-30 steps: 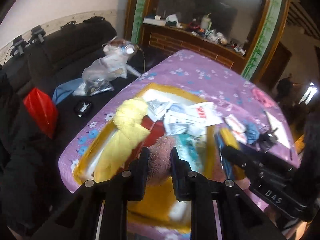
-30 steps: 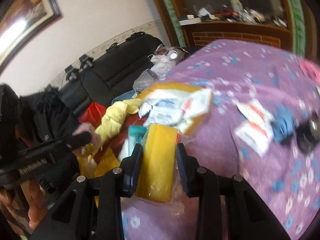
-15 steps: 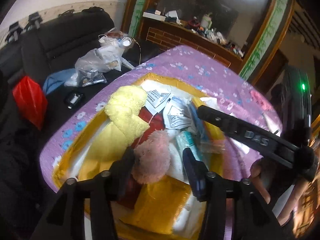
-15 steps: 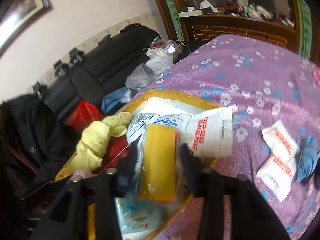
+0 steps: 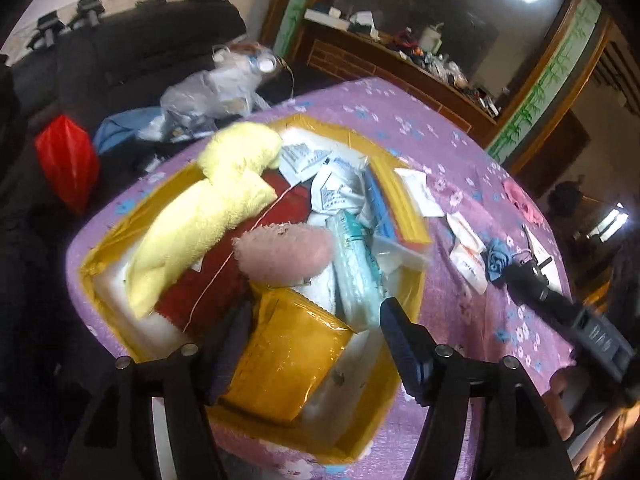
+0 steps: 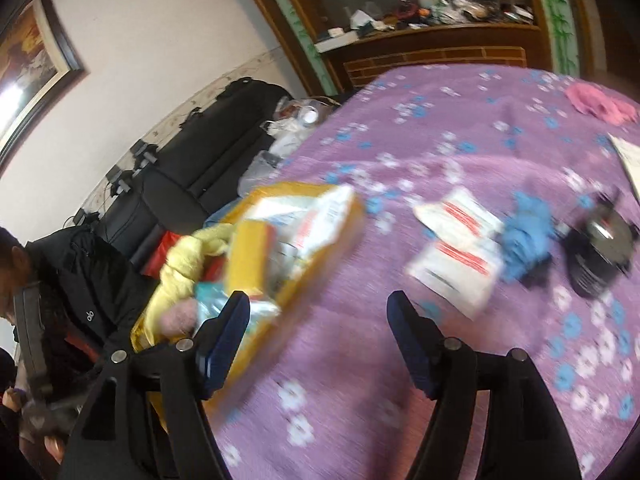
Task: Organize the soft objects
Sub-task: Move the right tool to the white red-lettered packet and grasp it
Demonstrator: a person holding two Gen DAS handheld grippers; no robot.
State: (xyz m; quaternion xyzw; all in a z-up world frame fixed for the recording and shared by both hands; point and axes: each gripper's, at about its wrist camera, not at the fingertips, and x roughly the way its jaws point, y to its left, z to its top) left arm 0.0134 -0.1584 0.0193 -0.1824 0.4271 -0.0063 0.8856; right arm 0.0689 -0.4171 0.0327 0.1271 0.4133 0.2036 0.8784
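Note:
A yellow-rimmed box (image 5: 92, 276) sits on the purple flowered cloth and is full of soft things. In it lie a yellow towel (image 5: 200, 216), a pink fluffy puff (image 5: 288, 252), a yellow sponge pack (image 5: 400, 204), a yellow packet (image 5: 288, 356) and tissue packs (image 5: 356, 268). My left gripper (image 5: 312, 344) is open and empty above the box's near end. My right gripper (image 6: 318, 336) is open and empty over the cloth, right of the box (image 6: 320, 256). White sachets (image 6: 456, 256) and a blue cloth (image 6: 524, 244) lie ahead of it.
A pink cloth (image 6: 600, 104) lies at the far side of the table. A black round object (image 6: 600, 252) sits beside the blue cloth. A black sofa (image 5: 120, 60) with a red bag (image 5: 68, 164) and plastic bags stands to the left. A wooden cabinet stands behind.
My left gripper opened and let go of the pink puff, which now lies in the box. My right gripper released the yellow sponge pack into the box and swung right over the cloth.

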